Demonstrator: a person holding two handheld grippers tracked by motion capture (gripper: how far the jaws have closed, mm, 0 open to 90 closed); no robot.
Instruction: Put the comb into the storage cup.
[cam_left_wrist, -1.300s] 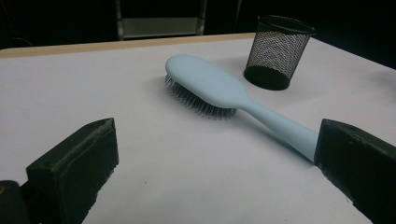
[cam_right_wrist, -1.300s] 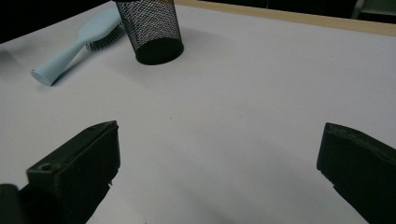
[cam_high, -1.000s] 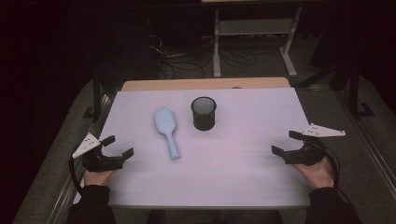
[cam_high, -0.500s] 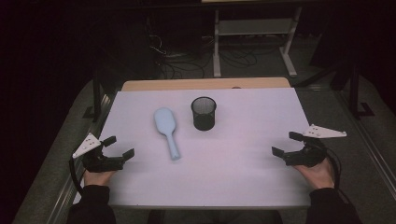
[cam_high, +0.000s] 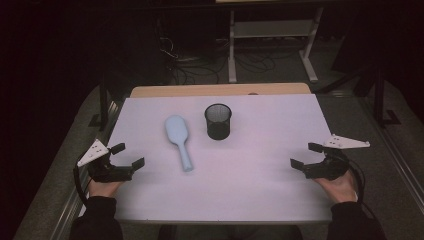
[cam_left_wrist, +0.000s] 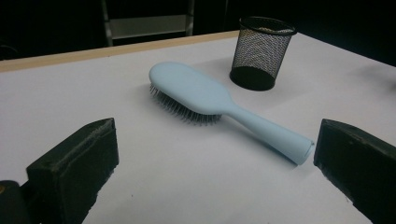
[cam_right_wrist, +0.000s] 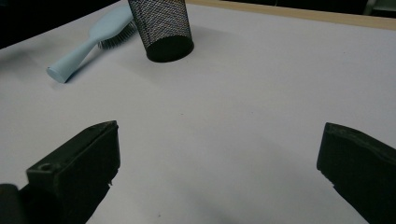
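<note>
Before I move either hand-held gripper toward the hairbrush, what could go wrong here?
The light blue hairbrush lies bristles down, so its smooth rounded back may slip between the jaws; the handle looks the safer grip. The black mesh pen cup stands close beside the brush head and looks light, so a wide-open left hand-held gripper could knock it over.

Almost no change across the last second. Left gripper (cam_high: 126, 155) sits a touch nearer the person's edge of the table than it did a second ago: a slight drift down and toward the table's left side (barely more than a twitch), jaws spread as wide as before. Right gripper (cam_high: 307, 155) shows no shift I can make out at this size. No other movement on the white table top (cam_high: 260, 150).
</note>
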